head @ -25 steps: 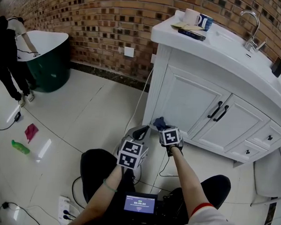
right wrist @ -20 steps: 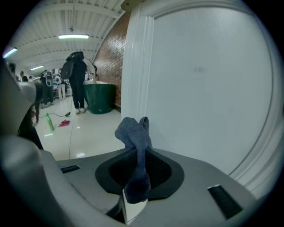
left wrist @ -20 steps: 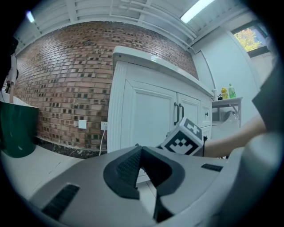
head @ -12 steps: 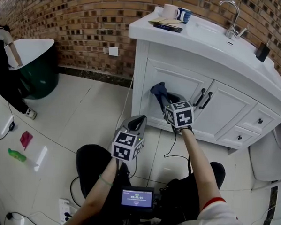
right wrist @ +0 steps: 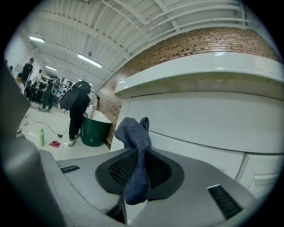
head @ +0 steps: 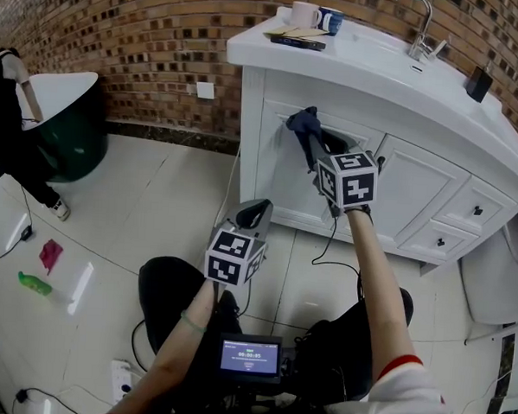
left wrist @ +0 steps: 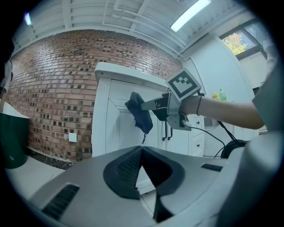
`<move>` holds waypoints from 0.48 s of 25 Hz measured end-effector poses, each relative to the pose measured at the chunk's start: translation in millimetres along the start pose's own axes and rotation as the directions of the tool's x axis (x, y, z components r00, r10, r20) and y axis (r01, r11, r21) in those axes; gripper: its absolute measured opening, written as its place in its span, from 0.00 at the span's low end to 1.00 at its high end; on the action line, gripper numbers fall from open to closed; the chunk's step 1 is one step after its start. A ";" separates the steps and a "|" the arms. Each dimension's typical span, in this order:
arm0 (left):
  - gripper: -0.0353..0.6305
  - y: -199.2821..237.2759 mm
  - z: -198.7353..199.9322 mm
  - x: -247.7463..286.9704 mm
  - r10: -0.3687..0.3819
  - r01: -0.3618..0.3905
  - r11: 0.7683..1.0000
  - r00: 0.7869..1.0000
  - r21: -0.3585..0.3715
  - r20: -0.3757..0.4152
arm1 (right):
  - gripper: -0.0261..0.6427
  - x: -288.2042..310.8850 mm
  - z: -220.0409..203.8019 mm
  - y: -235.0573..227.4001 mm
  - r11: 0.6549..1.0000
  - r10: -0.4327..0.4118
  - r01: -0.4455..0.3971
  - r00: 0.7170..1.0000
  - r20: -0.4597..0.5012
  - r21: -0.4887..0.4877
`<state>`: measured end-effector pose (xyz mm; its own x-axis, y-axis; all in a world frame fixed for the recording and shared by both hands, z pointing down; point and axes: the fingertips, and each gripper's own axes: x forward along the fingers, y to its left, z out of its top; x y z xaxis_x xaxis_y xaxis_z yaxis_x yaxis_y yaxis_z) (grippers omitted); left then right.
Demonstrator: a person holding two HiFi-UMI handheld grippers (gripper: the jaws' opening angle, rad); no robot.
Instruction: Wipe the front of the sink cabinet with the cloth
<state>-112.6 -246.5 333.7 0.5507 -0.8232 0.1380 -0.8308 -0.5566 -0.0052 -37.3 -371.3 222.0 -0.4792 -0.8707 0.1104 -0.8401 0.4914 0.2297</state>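
The white sink cabinet (head: pixel 273 181) stands ahead of me, its doors shut. My right gripper (head: pixel 318 146) is raised to the top of the left-hand door and is shut on a dark blue cloth (head: pixel 303 124). The bunched cloth (right wrist: pixel 134 131) sticks out past the jaws, close to the door panel (right wrist: pixel 199 117); whether it touches is unclear. The left gripper view shows the cloth (left wrist: pixel 140 113) hanging beside the door (left wrist: pixel 115 122). My left gripper (head: pixel 252 217) hangs lower, over the floor and away from the cabinet, jaws shut (left wrist: pixel 142 150) on nothing.
On the countertop sit two mugs (head: pixel 305 14) and flat items, with a faucet (head: pixel 415 33) further right. A white cable (head: pixel 229 192) runs down beside the cabinet. A green tub (head: pixel 69 118) and a standing person (head: pixel 3 136) are at left. A pink rag (head: pixel 49 254) and a green bottle (head: pixel 34 283) lie on the floor.
My right gripper has risen with the cloth from the cabinet's foot to the top of the left door. The left gripper stays low and shut.
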 end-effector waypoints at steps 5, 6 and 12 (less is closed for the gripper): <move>0.08 -5.6 -2.7 1.3 -0.009 0.009 1.000 1.000 -0.021 -0.008 | 0.13 8.5 -39.6 1.4 1.000 -0.006 0.008 0.997 -0.071 0.021; 0.08 -6.4 -4.3 2.1 -0.010 0.010 1.000 1.000 -0.023 -0.012 | 0.13 11.1 -50.1 2.0 1.000 -0.007 0.009 0.996 -0.089 0.025; 0.08 -7.0 -18.7 7.2 -0.009 0.007 0.999 0.999 -0.046 -0.036 | 0.13 29.2 -120.6 10.8 0.999 0.008 0.004 0.977 -0.212 0.053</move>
<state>-104.4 -246.4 353.3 0.5545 -0.8139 0.1736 -0.8298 -0.5565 0.0415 -29.7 -393.5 344.3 -0.4208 -0.8509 0.3144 -0.8541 0.4884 0.1788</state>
